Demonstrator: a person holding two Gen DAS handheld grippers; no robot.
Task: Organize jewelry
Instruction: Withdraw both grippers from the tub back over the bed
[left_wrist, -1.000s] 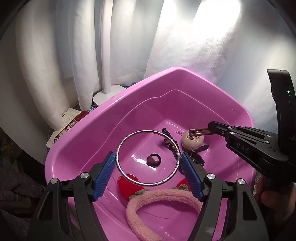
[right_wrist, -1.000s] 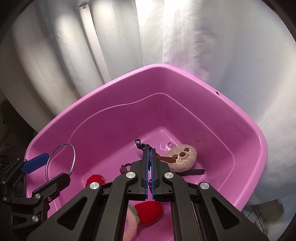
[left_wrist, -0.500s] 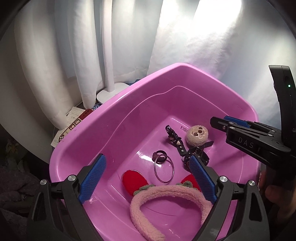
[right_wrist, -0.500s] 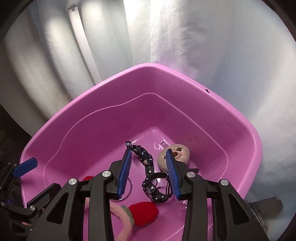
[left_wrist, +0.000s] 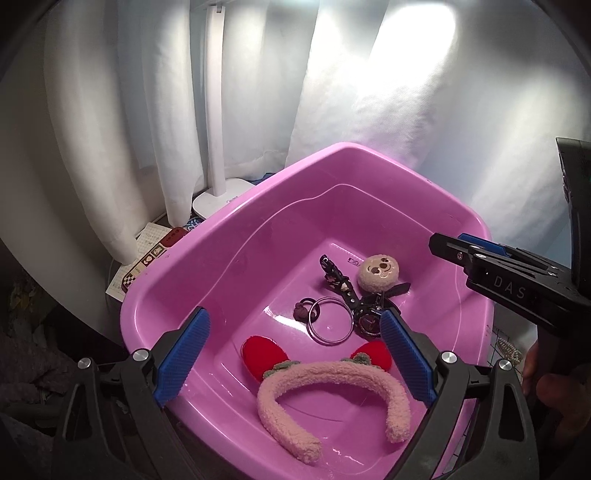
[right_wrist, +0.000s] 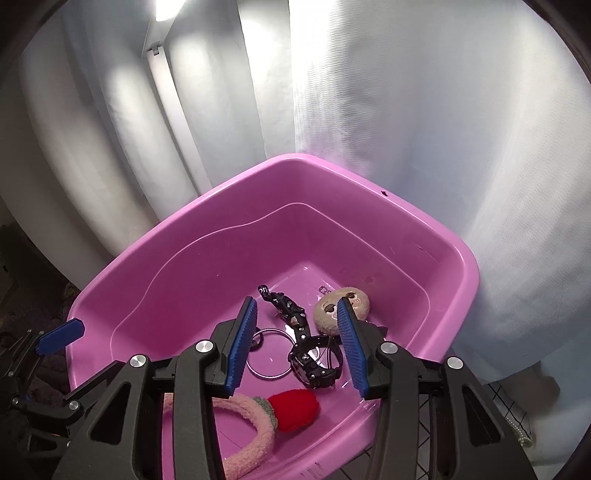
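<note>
Item 1, pink basin: it is holding every piece I can account for.

Item 2, metal bangle: it is lying flat on the basin floor, near the middle, touching or overlapping a small dark hair tie on its left.

Item 3, black watch: it is lying just beside the bangle with its strap trailing toward the back wall.

Item 4, plush face clip: it is resting face up beside the watch strap.

Item 5, pink fuzzy headband: it is sitting at the near end, its red ears pointing toward the bangle.

Item 6, my left gripper: I am holding it above the near rim with its jaws spread wide and nothing between them.

Item 7, my right gripper: I am hovering it over the watch and clip, jaws likewise spread and empty.

Step in hand, as I judge it: both tools are free and the deposits appear made, so I am between pieces. A beaded strand seems to be lying outside the basin to the right. If it belongs to the lot, the next move is calling for my right gripper to swing out there, close on it gently, and carry it over the rim.
</note>
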